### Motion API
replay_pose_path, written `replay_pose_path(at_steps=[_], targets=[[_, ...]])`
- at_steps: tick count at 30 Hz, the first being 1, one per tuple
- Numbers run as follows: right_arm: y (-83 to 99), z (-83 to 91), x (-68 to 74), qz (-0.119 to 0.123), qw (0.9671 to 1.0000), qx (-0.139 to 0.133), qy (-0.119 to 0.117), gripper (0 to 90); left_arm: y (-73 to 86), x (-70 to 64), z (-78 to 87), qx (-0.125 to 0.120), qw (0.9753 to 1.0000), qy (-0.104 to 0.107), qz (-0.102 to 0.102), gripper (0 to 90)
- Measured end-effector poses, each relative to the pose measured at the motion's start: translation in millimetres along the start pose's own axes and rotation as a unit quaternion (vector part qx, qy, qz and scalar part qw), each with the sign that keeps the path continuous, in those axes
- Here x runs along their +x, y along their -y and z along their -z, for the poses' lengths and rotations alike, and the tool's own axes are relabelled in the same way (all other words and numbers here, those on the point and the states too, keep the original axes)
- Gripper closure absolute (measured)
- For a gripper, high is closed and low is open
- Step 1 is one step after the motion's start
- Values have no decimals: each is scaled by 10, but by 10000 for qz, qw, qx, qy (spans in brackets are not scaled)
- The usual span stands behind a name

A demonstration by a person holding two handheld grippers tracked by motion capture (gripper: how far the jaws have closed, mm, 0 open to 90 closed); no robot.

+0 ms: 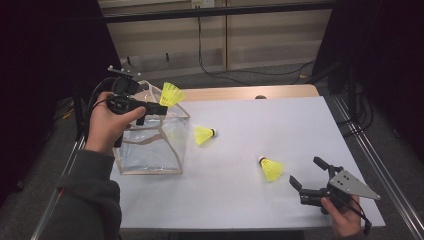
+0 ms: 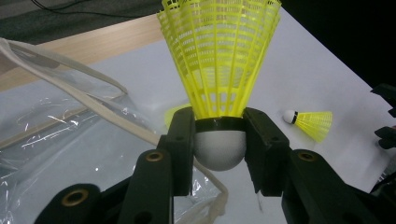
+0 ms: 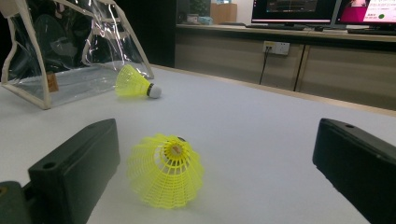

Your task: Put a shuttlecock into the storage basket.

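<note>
Left gripper (image 1: 161, 108), jaws pinching one shuttlecock (image 2: 219, 70) by its cork, holds it over the clear bag (image 1: 150, 145) at the tabletop's (image 1: 300, 130) ten o'clock. Two shuttlecocks (image 1: 204, 135) (image 1: 271, 169) lie unbagged; the right gripper (image 1: 309, 176), jaws spread, faces the nearer.

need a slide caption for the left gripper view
Left tool clamps a yellow shuttlecock by its white cork above the clear bag; another shuttlecock lies on the table.

Glossy clear plastic bag (image 1: 150, 145); yellow plastic mesh shuttlecock (image 2: 219, 56); matt table (image 1: 280, 130).
</note>
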State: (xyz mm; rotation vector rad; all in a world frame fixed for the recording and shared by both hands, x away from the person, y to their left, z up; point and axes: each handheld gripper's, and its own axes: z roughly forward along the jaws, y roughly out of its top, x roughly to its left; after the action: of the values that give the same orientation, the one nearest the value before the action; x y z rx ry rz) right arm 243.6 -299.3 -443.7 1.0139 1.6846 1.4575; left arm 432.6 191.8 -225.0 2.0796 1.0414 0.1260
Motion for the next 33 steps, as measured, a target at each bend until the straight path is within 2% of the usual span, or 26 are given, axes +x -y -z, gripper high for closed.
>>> replay_pose_path(at_steps=[9, 33], targets=[[0, 0, 1, 3, 10000, 0, 2, 6, -1, 36, 45, 4, 9999, -131, -4, 650], [0, -2, 2, 9, 10000, -4, 0, 7, 4, 140, 139, -42, 9996, -268, 69, 650]])
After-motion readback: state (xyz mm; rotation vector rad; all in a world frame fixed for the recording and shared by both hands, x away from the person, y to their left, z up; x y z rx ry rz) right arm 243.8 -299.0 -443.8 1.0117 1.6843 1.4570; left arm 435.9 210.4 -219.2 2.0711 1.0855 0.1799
